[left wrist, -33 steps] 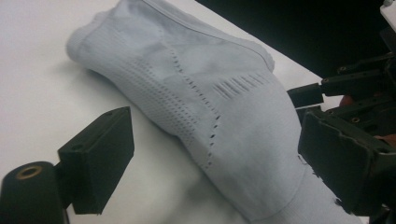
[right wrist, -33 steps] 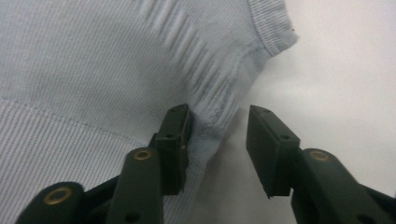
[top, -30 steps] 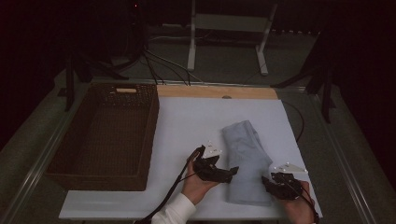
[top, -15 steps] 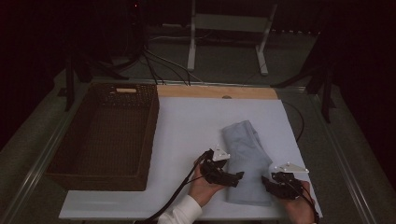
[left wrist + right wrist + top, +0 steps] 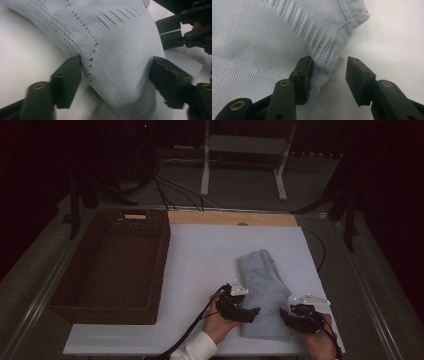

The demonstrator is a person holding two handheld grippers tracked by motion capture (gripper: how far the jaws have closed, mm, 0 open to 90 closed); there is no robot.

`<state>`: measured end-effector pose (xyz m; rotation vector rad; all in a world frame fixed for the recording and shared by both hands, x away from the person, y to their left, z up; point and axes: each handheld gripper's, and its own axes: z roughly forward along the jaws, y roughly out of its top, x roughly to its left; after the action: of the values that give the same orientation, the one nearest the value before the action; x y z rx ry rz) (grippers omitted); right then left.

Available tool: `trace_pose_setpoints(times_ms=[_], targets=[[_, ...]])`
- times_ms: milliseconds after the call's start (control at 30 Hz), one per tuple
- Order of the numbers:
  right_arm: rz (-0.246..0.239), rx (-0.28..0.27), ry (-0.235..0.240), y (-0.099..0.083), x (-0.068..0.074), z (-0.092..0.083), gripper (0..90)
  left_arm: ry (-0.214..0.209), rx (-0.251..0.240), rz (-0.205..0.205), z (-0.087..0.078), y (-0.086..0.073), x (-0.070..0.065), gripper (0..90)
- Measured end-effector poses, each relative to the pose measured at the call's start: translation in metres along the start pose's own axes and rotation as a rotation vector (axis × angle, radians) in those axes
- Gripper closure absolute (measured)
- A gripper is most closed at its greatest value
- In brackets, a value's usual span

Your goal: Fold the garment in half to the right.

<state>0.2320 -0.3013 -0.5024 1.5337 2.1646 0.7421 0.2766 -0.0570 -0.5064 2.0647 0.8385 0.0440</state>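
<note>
Left gripper (image 5: 115, 82) jaws, just closing, straddle a folded pale blue knitted garment (image 5: 262, 290); right gripper (image 5: 328, 80) jaws gape at its edge.

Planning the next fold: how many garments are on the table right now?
1: a folded light blue knit garment on the white table, right of the wicker basket, between both grippers. More may lie folded within.

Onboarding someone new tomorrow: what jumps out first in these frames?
The folded pale blue-grey knitted garment on the white table sheet, near the front edge, with the left gripper and the right gripper at its two near corners. The left one's jaws have just been closing, a bunched fold between them. To the left sits a dark brown woven wicker basket.
</note>
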Motion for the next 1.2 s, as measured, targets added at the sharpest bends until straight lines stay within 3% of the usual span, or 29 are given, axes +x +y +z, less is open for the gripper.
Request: trace_pose_setpoints(times_ms=[67,267,433,800,1200], targets=[[0.0,0.003,0.004,0.001,0.0,0.001,55.3,-0.018,0.003,-0.007,-0.001,0.0,0.0,41.9],[0.008,0.012,0.028,0.005,-0.001,0.005,56.2,-0.017,0.015,-0.012,-0.003,0.002,-0.001,64.7],[0.024,0.015,0.039,0.007,-0.001,0.007,56.7,-0.001,0.015,-0.011,-0.003,0.003,-0.002,76.1],[0.004,0.014,0.041,0.019,0.008,0.017,59.7,0.04,-0.001,-0.01,-0.012,0.006,0.007,77.5],[-0.053,0.0,0.08,0.039,0.029,0.033,60.0,0.096,-0.016,-0.05,-0.036,-0.007,0.022,76.2]])
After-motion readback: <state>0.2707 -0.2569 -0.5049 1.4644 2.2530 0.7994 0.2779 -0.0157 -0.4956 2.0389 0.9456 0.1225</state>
